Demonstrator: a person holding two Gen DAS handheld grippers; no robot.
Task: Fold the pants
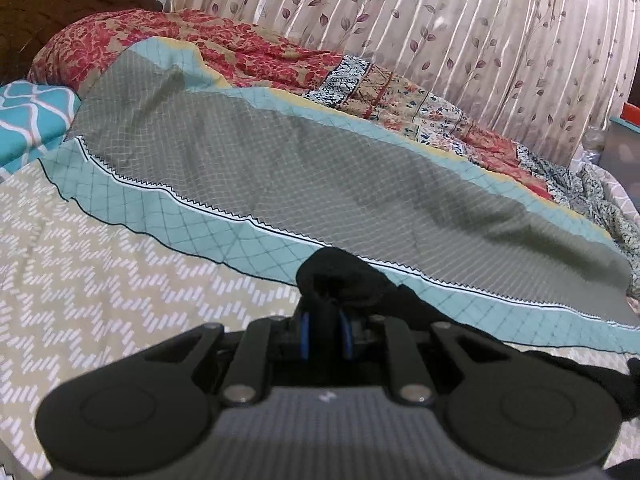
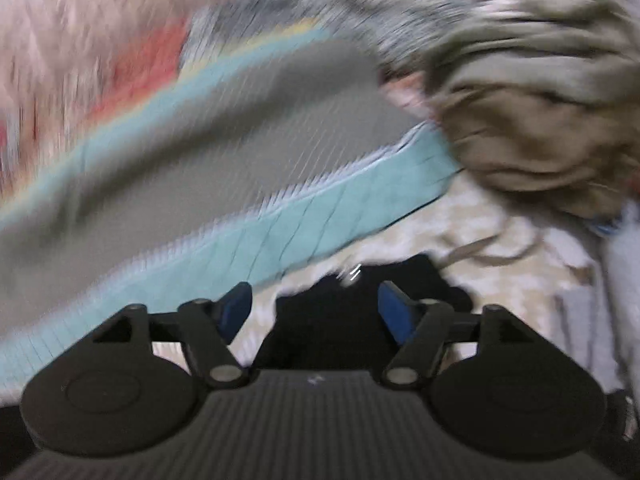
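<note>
Soft even daylight, left view sharp, right view motion-blurred, fisheye-bent edges

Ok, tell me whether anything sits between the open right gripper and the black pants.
Nothing visible does. The right gripper stands open with the black pants directly between and just beyond its blue pads. The teal-bordered blanket lies off to the side.

Black pants [image 1: 340,280]: dark soft fabric, one bunched fold pinched upright, the rest [image 2: 340,320] lying crumpled on the bed.
</note>
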